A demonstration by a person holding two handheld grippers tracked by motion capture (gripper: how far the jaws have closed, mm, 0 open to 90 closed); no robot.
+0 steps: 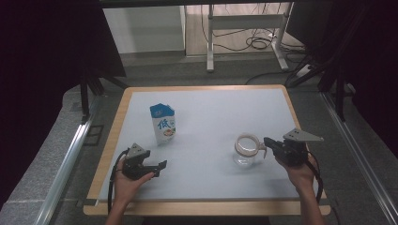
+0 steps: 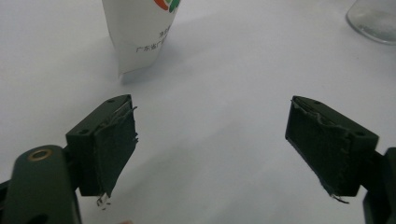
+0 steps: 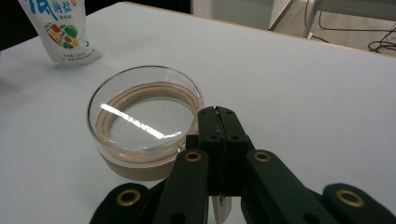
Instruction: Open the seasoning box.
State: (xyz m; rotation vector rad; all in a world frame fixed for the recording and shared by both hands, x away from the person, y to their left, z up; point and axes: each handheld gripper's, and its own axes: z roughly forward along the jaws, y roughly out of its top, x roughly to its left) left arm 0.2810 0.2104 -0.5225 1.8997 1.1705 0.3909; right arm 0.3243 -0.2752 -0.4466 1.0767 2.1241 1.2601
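High view: the glass jar [image 1: 245, 150] stands upright on the right half of the white table [image 1: 211, 108], its lid on and facing up. The right gripper [image 1: 265, 141] meets the jar's side at the handle with jaws clenched. The right gripper view shows the two jaws pressed flat together just behind the jar's rim [image 3: 144, 114]; whether they pinch the handle between them is hidden, so I cannot tell. Most likely this hand is there to steady the jar. The left gripper [image 1: 162, 164] rests low near the front edge, jaws released and wide with nothing between them, aimed toward the salt bag [image 1: 163, 123], which stands upright well apart from the jar, probably its next target.
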